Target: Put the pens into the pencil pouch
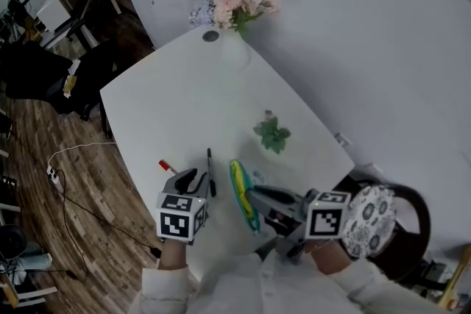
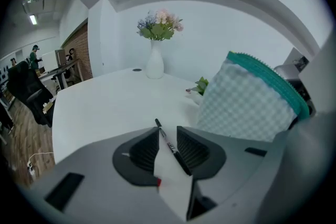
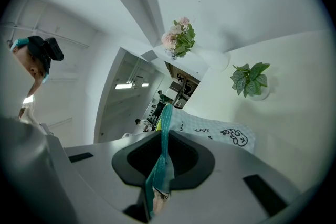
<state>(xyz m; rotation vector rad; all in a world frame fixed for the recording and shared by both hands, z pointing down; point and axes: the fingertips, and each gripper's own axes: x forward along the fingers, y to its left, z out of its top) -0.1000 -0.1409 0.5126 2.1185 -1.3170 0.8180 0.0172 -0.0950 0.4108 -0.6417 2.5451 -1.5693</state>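
Two pens on table [image 1: 221,99], lower centre of head view: black pen [image 1: 210,171] between left gripper [image 1: 200,180] jaws, parted, not pinching; red-capped pen [image 1: 166,166] further left. Right gripper [image 1: 257,195] clamped on pencil pouch [image 1: 241,195] teal edge, just right of pens.

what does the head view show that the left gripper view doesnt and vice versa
Only the head view: the person's sleeves, and the left gripper and right gripper seen whole from above.
Only the left gripper view: the black pen lying on the table between its open fingers, and the checked side of the pouch.
Both: table, black pen, pouch, flowers, plant.
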